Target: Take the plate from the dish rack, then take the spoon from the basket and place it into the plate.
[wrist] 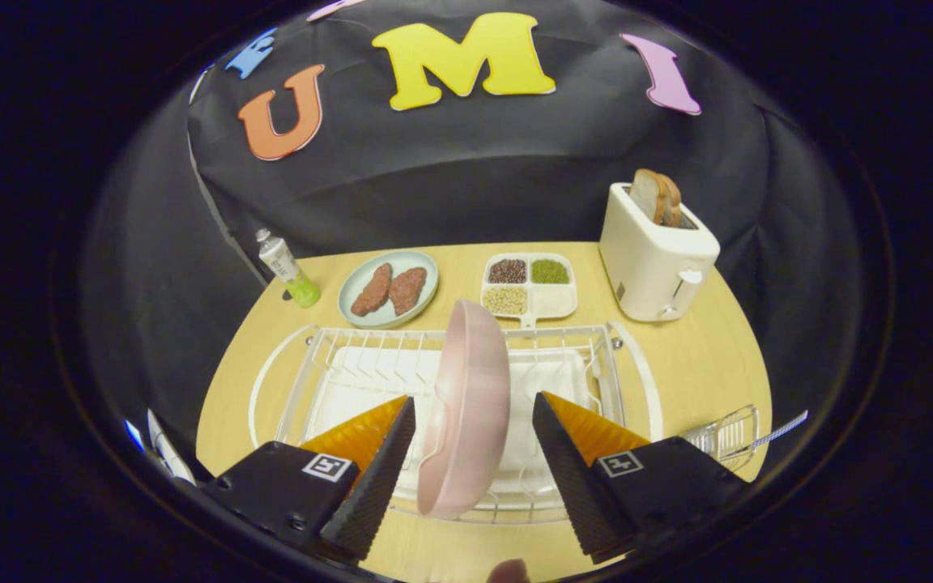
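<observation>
While the pink plate [466, 409] stands on edge in the white dish rack [612, 356], the gripper [473, 421] straddles it, fingers spread apart. Neither finger touches it. Wire basket [726, 433] at 3 o'clock of the rack.

1. Gripper [473, 421]: one, with two fingers, spread apart on either side of the pink plate, neither touching it.
2. Pink plate [470, 405]: one, standing on edge in the dish rack.
3. Dish rack [337, 364]: one, white wire.
4. Wire basket [727, 433]: one, beside the rack; one spoon [778, 429] handle sticks out of it.
5. Pale green plate [388, 289]: one, carrying two pieces of meat [389, 289].
6. Divided tray [529, 286]: one, four compartments; three hold grains or beans.
7. Toaster [654, 255]: one; bread slices [657, 197] in it, count uncertain, seemingly two.
8. Bottle [288, 269]: one.
9. Wooden table [709, 356]: one.
</observation>
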The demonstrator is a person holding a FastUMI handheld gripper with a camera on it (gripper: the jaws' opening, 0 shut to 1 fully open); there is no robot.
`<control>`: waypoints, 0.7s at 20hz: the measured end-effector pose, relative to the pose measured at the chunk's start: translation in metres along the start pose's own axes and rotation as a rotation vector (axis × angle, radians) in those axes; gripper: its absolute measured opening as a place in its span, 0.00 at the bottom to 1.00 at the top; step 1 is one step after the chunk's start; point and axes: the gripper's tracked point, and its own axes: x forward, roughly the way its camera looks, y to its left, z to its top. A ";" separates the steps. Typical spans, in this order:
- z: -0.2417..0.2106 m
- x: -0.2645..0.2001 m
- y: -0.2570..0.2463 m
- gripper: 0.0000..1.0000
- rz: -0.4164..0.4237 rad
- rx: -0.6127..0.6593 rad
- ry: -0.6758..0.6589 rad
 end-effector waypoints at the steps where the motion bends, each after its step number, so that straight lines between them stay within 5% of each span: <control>1: -0.003 0.003 0.000 0.91 -0.010 0.015 0.015; 8: -0.013 0.020 0.003 0.67 -0.076 0.070 0.080; 12: -0.015 0.025 -0.004 0.41 -0.119 0.106 0.100; 14: -0.018 0.023 -0.008 0.39 -0.142 0.109 0.112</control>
